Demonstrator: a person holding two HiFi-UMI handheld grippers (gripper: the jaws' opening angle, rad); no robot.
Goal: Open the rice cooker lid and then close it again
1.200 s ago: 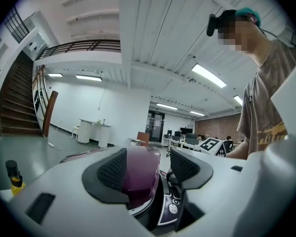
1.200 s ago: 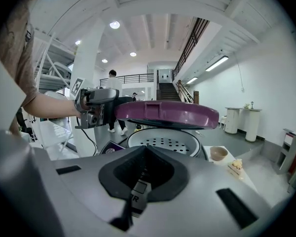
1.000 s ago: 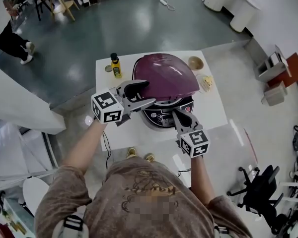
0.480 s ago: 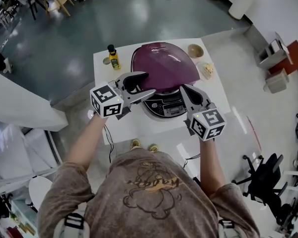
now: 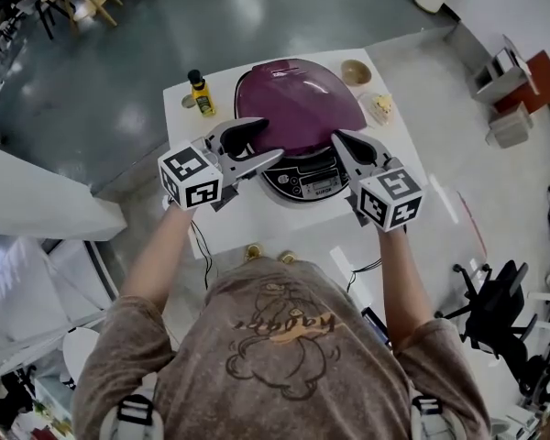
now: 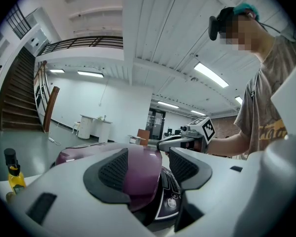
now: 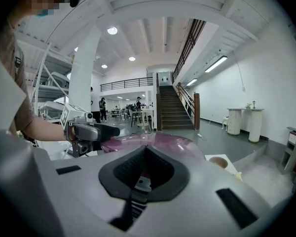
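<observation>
- The rice cooker lid [image 5: 298,104] is seen lying down over the pot on the white table [image 5: 247,216], with its front lip just above the control panel [image 5: 302,181]; whether the latch is caught cannot be told
- A slip is judged the chief risk: the lid is smooth and domed, so pads closed on its lip could slide off and the lid could drop back hard
- If the lid is pushed rather than lifted, the whole cooker could be shoved across the table toward the oil bottle [image 5: 200,94] near its left side or the small bowl [image 5: 355,71] near its far right, and either could be knocked over
- If the lid is pulled while latched, the pot itself could be tipped
- The left gripper [image 5: 273,139] is held wide open, with its jaws set either side of the lid's front-left lip; a gap is seen beside one pad, so nothing is judged to be gripped
- The right gripper [image 5: 341,141] is clenched, pad tips together with nothing between them; it is held over the panel at the lid's front right, and contact with the cooker cannot be made out
</observation>
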